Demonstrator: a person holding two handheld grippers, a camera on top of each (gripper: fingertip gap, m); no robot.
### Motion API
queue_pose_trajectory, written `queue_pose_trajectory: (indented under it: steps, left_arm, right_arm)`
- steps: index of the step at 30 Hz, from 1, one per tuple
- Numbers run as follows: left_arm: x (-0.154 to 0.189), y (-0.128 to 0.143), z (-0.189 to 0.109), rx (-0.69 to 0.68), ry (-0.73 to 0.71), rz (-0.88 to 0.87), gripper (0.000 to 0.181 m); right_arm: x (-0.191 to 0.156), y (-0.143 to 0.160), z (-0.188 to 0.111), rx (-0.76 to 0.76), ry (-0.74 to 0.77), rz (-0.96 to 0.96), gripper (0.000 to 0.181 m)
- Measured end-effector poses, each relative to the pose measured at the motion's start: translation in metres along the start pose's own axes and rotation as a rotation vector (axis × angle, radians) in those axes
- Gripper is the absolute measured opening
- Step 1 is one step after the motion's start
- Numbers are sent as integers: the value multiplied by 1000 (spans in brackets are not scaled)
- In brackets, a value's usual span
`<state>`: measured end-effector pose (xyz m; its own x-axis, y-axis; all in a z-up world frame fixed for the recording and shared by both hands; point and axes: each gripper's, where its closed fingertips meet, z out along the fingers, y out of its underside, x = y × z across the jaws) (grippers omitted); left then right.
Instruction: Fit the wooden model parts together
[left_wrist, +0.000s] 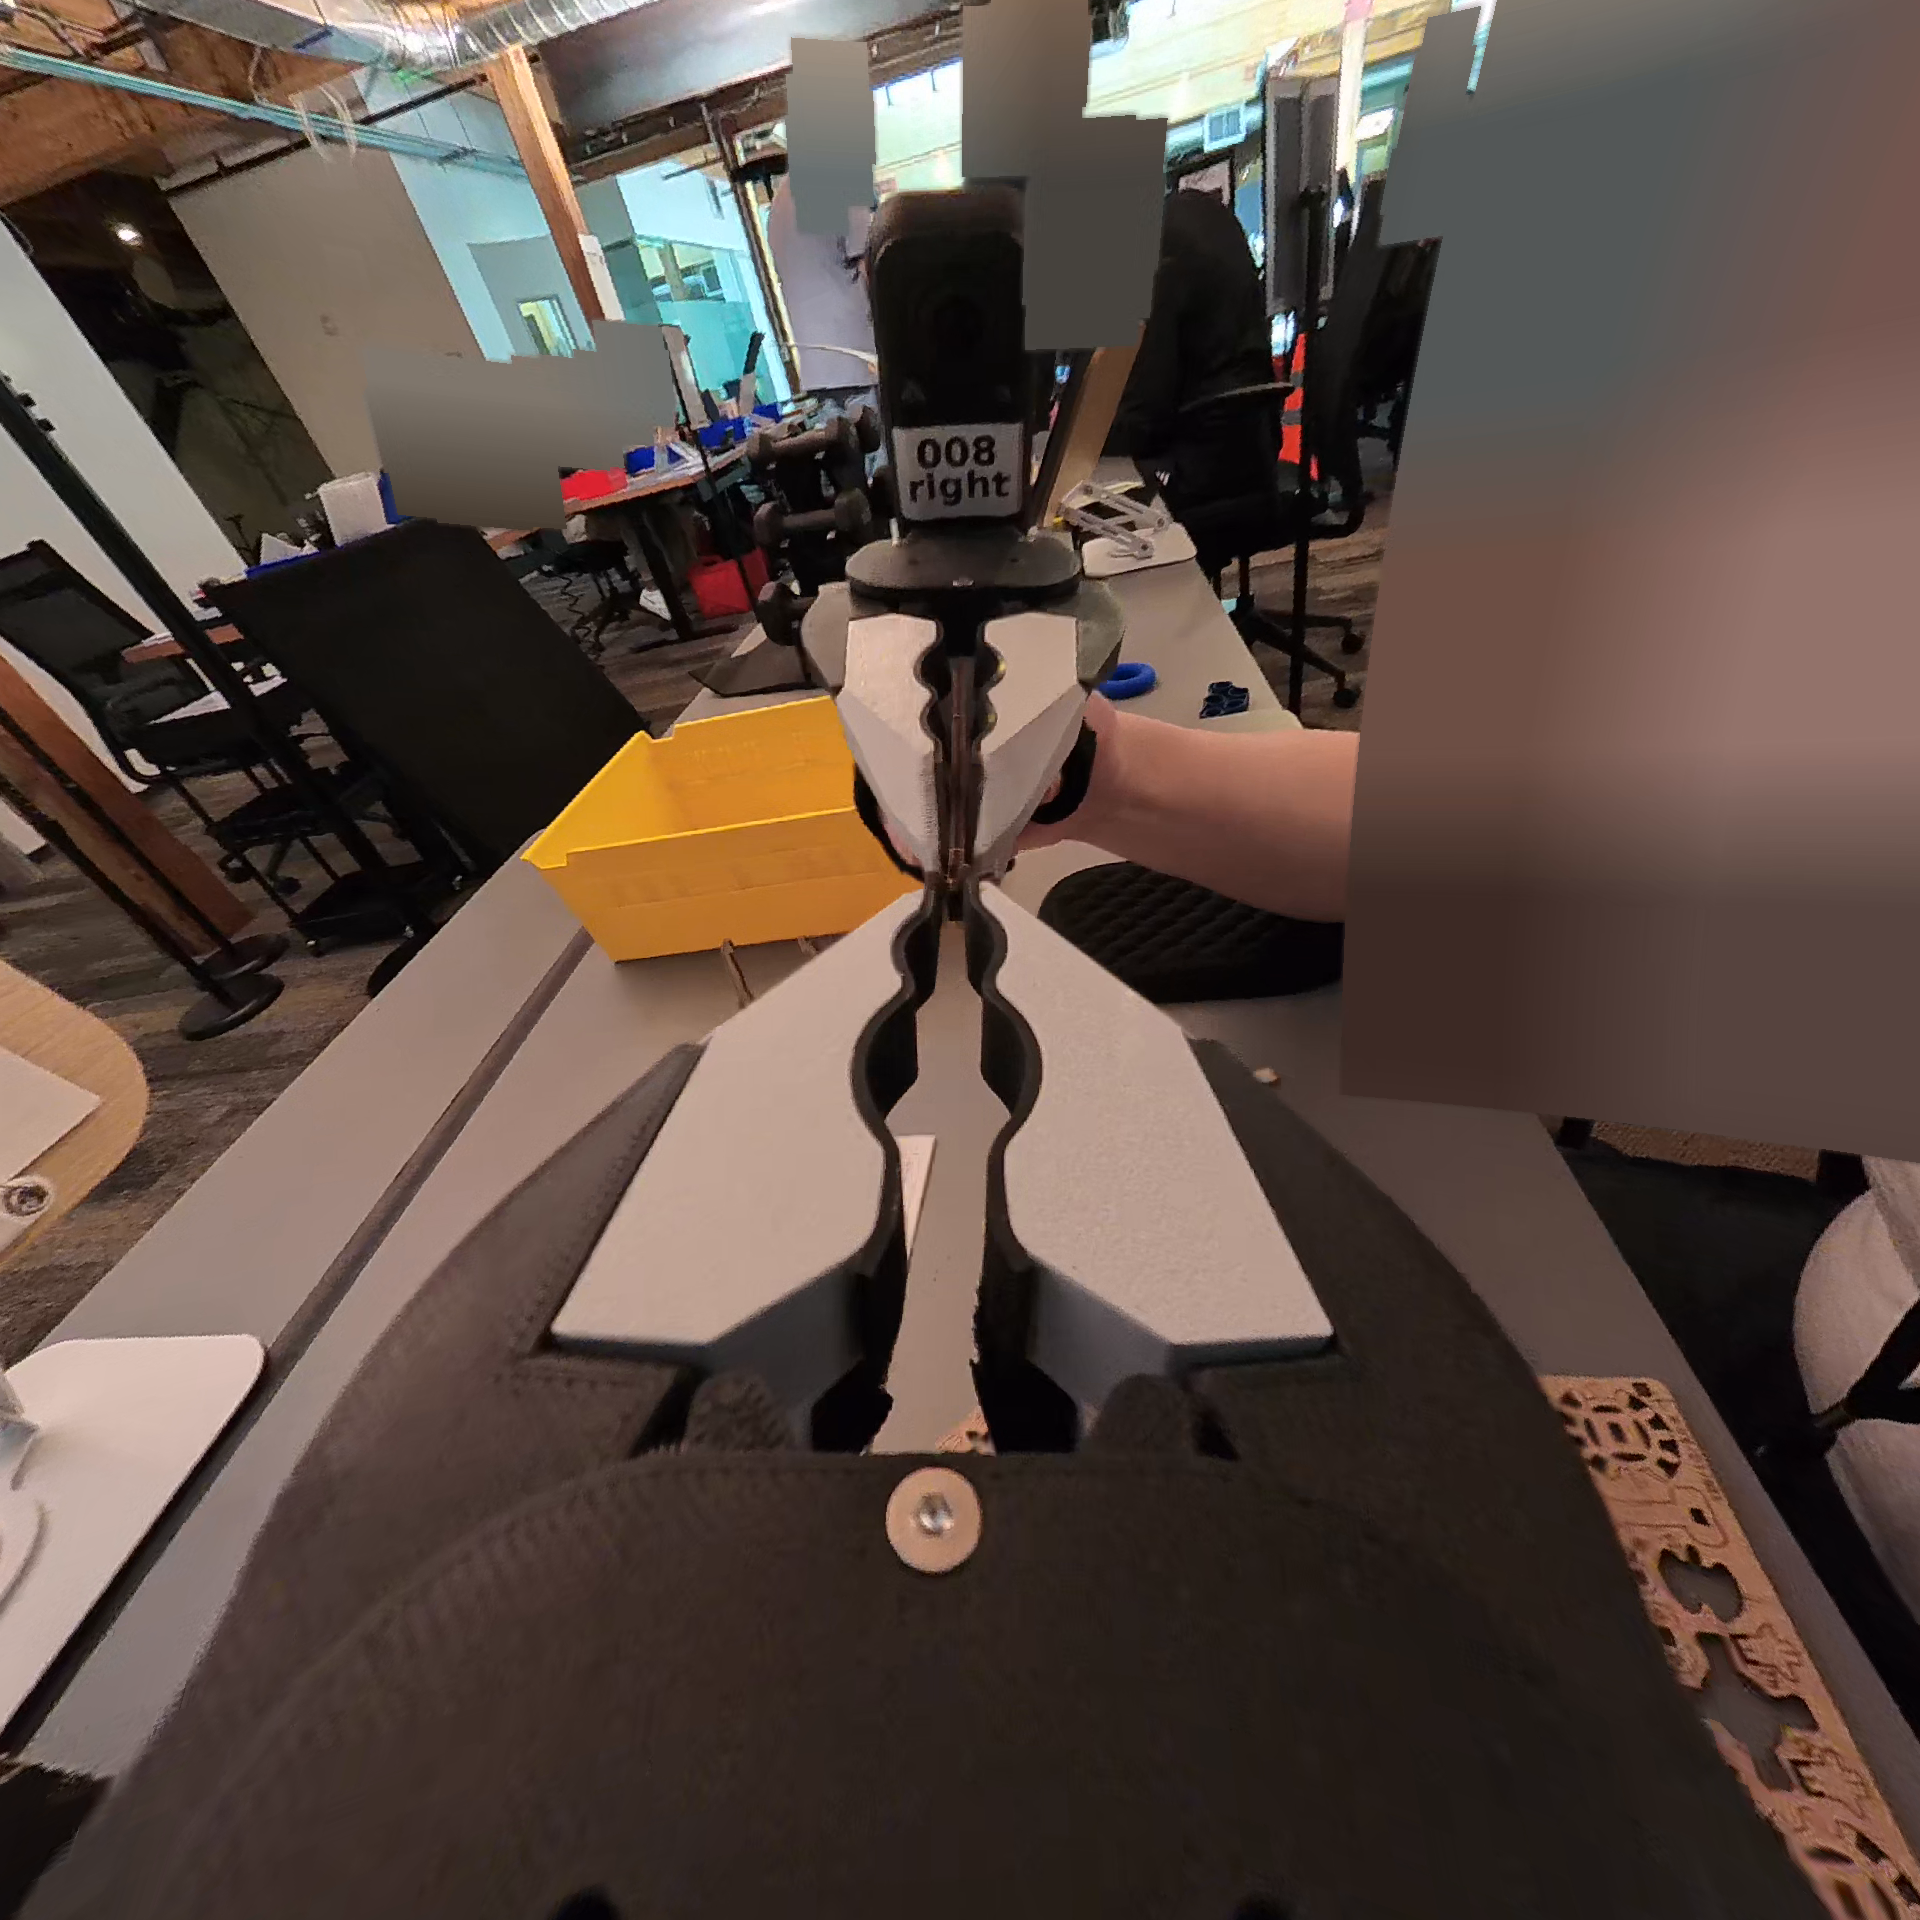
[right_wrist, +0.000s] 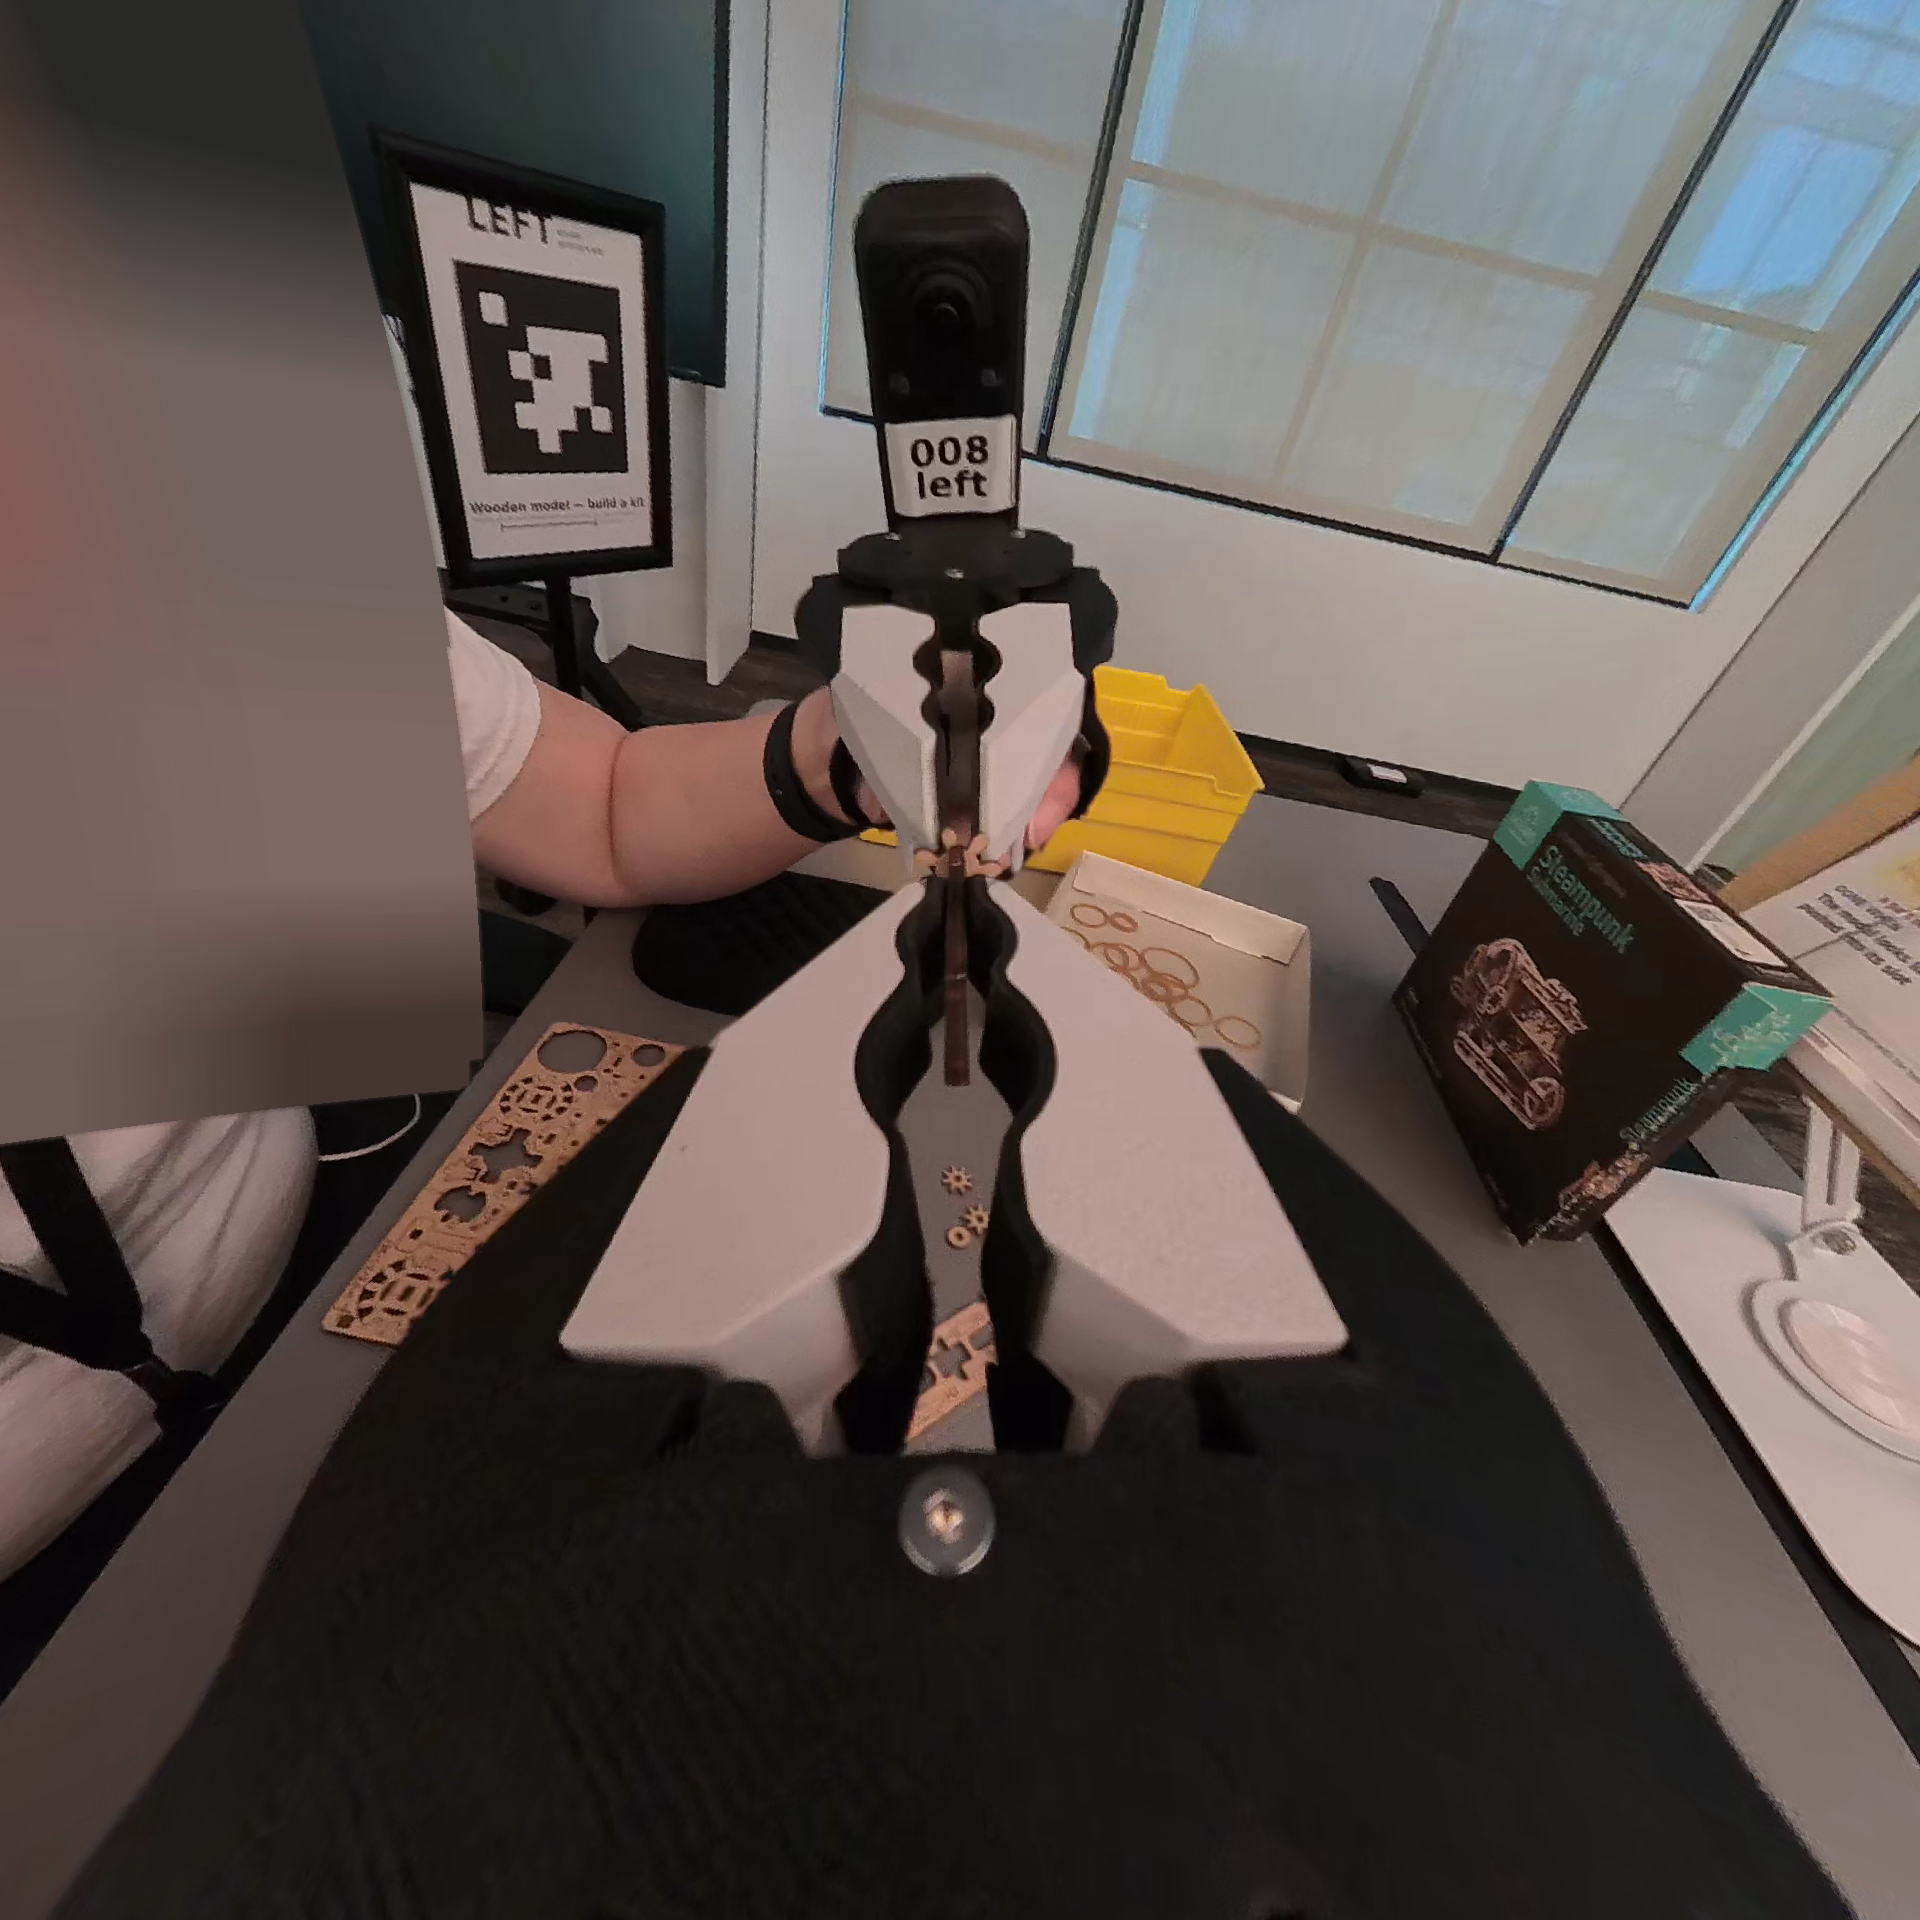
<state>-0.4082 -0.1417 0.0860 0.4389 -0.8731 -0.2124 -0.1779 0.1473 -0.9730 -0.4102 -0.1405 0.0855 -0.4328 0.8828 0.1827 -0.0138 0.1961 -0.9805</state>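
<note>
The two grippers face each other tip to tip above the grey table (left_wrist: 416, 1091). My right gripper (right_wrist: 952, 891) is shut on a thin dark wooden strip (right_wrist: 954, 997), seen edge-on between its fingers. The strip also shows in the left wrist view (left_wrist: 956, 748), where the right gripper (left_wrist: 956, 868) is opposite. My left gripper (left_wrist: 953, 906) is shut. In the right wrist view the left gripper (right_wrist: 951, 844) holds a thin brown wooden piece (right_wrist: 957, 717), with a small pale gear-shaped part (right_wrist: 951, 859) at its tips. The two held parts meet where the tips touch.
A yellow bin (left_wrist: 717, 831) stands behind the grippers. A punched-out wooden sheet (right_wrist: 488, 1174) lies at the table's near edge, with small loose gears (right_wrist: 958, 1181) under my right gripper. A tray of rings (right_wrist: 1174, 899), the kit box (right_wrist: 1579, 1008) and a black pad (left_wrist: 1184, 935) lie nearby. Both grippers' tips are close together, under 4 cm apart.
</note>
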Motion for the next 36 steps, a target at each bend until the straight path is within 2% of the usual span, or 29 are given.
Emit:
queue_pose_trajectory:
  steps: [15, 20, 24, 36]
  left_arm:
    - [3, 6, -2, -54, 13, 50, 1]
    - [0, -9, 2, 46, -5, 12, 2]
    - [2, -15, 1, 59, -19, 32, 5]
    - [-3, -16, 1, 59, -86, 97, 5]
  right_arm:
    - [-2, 6, 4, -52, -3, 2, 2]
    - [1, -10, -4, 76, -61, 113, 2]
    - [1, -17, -5, 151, -100, 183, 2]
    - [6, -19, -5, 218, -108, 236, 2]
